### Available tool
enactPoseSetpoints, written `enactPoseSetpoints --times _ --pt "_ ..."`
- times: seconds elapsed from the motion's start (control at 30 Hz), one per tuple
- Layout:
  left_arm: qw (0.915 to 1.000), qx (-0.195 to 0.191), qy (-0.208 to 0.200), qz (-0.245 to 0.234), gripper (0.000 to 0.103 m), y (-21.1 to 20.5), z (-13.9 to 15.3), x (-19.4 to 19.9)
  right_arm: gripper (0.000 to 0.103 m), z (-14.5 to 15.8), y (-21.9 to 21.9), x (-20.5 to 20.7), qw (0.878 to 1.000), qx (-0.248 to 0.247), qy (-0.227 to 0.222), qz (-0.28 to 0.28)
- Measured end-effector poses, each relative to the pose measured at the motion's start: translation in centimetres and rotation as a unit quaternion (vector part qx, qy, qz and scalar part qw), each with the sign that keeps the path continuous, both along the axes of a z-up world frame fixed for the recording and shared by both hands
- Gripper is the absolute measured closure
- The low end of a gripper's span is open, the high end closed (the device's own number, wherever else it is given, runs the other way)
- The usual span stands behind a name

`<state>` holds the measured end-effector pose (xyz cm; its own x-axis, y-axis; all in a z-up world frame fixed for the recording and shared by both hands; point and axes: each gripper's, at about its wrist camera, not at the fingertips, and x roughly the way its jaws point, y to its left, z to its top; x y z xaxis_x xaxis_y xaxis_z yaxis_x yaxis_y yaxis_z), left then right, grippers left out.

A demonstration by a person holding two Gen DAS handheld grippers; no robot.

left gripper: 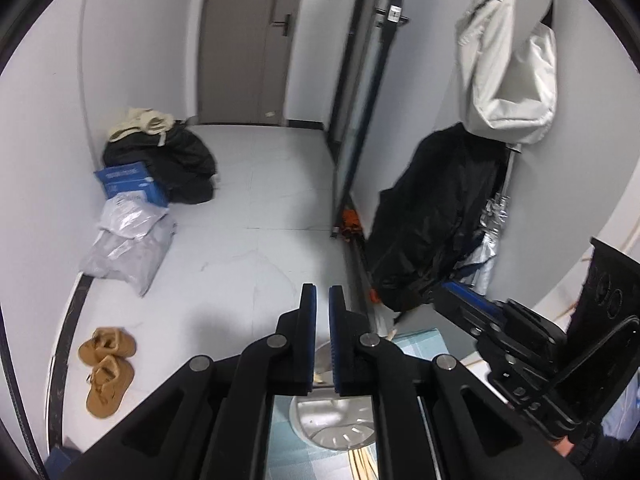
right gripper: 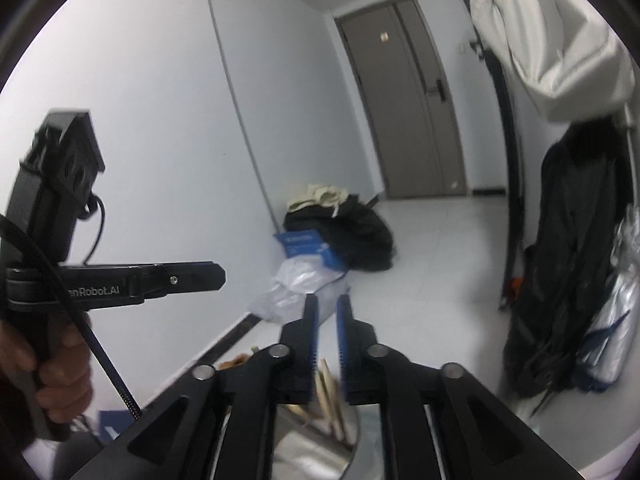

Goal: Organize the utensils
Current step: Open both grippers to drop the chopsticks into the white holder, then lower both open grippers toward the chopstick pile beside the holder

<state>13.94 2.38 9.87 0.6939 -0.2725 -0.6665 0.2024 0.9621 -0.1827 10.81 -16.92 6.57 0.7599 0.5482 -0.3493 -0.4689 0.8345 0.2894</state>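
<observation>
Scene: We hold both tools raised over a table spread with a pale blue checked cloth, facing a white hallway and a grey door.
Left hand-held gripper: blue pads nearly together, a thin gap between them, nothing held.
Right hand-held gripper: narrowly parted, likewise empty.
Utensils: a shiny round metal strainer plate lies below our left tool; light wooden chopsticks rest on it.
Progress: we judge nothing is picked up yet.
Risk: thin chopsticks may roll or slip off the smooth metal if we close off-centre; the two tools, near each other, could collide.
</observation>
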Motion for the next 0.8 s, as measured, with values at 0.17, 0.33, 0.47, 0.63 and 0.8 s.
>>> enactPoseSetpoints --times 0.17,0.33,0.47,0.63,0.8 --pt "0.9995 0.003 -0.003 0.032 0.072 0.7 0.3 -1.8 0.079 0.5 -1.4 -2.0 1.000 -0.001 0.014 -0.018" --pt "0.9979 -0.003 -0.024 0.060 0.041 1.3 0.8 -4.8 0.067 1.3 -2.8 -4.2 0.999 -0.004 0.023 -0.043" --pt "0.9959 -0.006 -0.035 0.083 0.026 1.5 0.8 -7.0 0.067 2.1 -3.6 -7.1 0.998 -0.005 0.028 -0.048" --pt "0.9953 0.000 -0.041 0.088 0.023 1.1 0.5 -9.5 0.066 2.7 -4.3 -10.3 0.998 -0.005 0.027 -0.060" --pt "0.9945 -0.001 -0.053 0.090 0.015 0.6 0.0 -12.3 0.060 2.5 -4.6 -13.4 0.997 -0.006 0.028 -0.070"
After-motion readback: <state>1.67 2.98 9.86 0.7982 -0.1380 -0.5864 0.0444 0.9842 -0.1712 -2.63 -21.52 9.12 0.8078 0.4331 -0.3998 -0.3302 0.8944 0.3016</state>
